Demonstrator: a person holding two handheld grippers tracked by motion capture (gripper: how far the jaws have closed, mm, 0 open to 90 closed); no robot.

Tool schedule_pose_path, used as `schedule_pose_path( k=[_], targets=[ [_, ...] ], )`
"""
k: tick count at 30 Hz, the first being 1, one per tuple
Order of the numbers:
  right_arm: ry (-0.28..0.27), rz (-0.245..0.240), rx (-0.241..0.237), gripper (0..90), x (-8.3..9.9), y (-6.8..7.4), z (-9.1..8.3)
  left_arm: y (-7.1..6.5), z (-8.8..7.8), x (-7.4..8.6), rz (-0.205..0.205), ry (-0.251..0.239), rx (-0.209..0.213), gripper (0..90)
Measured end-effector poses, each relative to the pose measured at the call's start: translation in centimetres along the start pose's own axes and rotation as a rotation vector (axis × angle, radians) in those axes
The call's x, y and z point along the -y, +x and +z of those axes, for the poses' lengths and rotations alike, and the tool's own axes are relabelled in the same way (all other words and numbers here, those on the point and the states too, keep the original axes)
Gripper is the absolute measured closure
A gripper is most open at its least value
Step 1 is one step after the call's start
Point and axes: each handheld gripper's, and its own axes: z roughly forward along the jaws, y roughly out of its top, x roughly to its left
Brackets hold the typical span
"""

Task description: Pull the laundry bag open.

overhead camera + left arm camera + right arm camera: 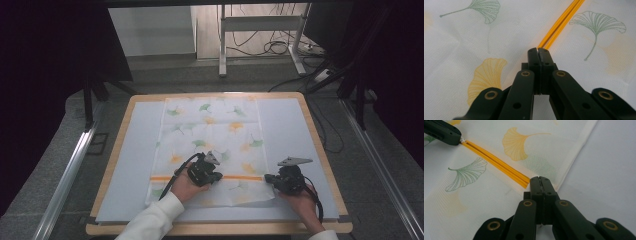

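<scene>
A white mesh bag [210, 135] printed with green and yellow ginkgo leaves lies flat on the mat. An orange zipper [242, 177] runs across its near end. My left gripper [218, 176] is at the zipper's left part, jaws shut on a small white pull [538, 50] at the zipper [559, 25]. From the right gripper view that left gripper [461, 140] sits at the zipper's [496, 161] far end. My right gripper [267, 178] is shut at the zipper's right end, pinching the bag's edge [560, 183] between its tips [539, 178].
A pale blue-white mat [287, 125] covers the wooden table [316, 135]. Bare mat lies to both sides of the bag. Beyond the table are a metal stand [222, 45] and floor cables [275, 47].
</scene>
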Motion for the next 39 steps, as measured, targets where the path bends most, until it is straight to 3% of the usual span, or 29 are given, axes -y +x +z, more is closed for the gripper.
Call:
schedule_pose_path(
  k=[12, 16, 39],
  targets=[
    [-0.006, 0.002, -0.004, 89.9, 0.0, -0.1, 0.0, 0.7, -0.9, 1.2, -0.047, -0.004, 0.007, 90.0],
    [-0.007, 0.003, -0.003, 90.0, 0.0, -0.1, 0.0, 0.8, -1.3, 1.6, -0.047, 0.000, -0.012, 90.0],
    [-0.006, 0.002, -0.005, 89.9, 0.0, 0.0, 0.0, 2.3, -2.9, 3.7, -0.120, -0.013, -0.032, 90.0]
  ],
)
